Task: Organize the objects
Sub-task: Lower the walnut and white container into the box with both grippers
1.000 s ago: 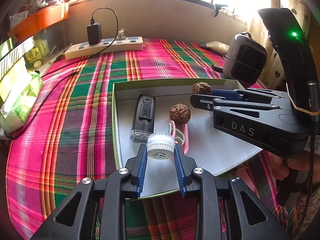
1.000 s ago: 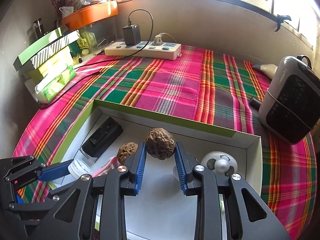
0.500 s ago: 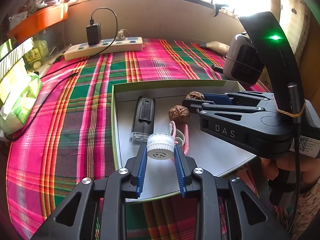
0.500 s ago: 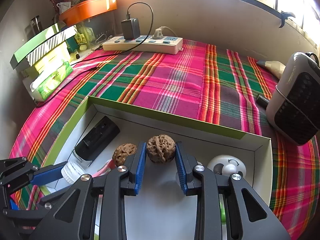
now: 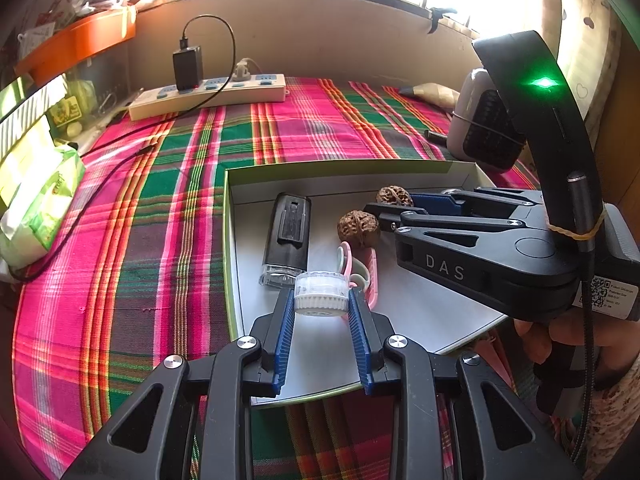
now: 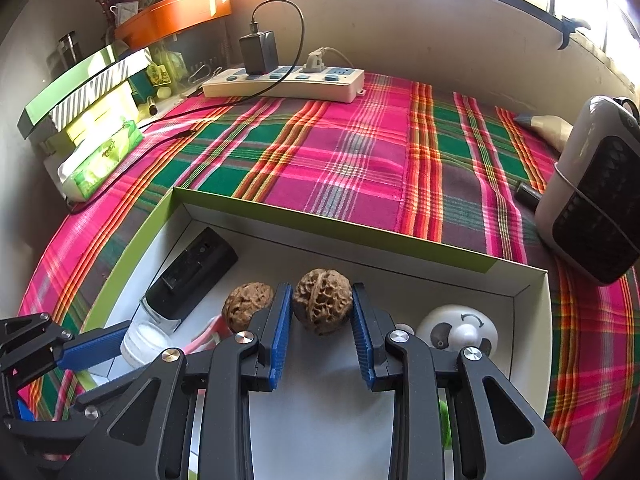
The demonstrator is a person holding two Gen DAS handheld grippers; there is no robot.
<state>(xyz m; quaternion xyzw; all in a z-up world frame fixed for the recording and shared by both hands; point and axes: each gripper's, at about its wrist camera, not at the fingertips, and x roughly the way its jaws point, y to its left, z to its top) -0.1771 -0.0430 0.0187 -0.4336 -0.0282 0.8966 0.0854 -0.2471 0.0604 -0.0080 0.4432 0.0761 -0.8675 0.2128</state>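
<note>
A shallow green-edged box (image 5: pixel 304 170) with a white inside lies on the plaid cloth. My left gripper (image 5: pixel 321 304) is shut on a small white-capped jar (image 5: pixel 320 294) at the box's near left. My right gripper (image 6: pixel 322 312) holds a brown walnut (image 6: pixel 322 300) between its blue pads, low inside the box. A second walnut (image 6: pixel 248 306) lies just left of it. A black lighter (image 5: pixel 288 232) and pink scissors (image 5: pixel 362 264) also lie in the box. A white round gadget (image 6: pixel 460 332) sits at the box's right.
A power strip (image 6: pixel 284 84) with a black charger stands at the back wall. A small white heater (image 6: pixel 596 200) is at the right. A green tissue pack (image 6: pixel 100 160) and stacked boxes are at the left. A black cable (image 5: pixel 100 152) runs over the cloth.
My right gripper has lowered the walnut into the box next to the other walnut. My left gripper has tilted slightly with the jar still in it.
</note>
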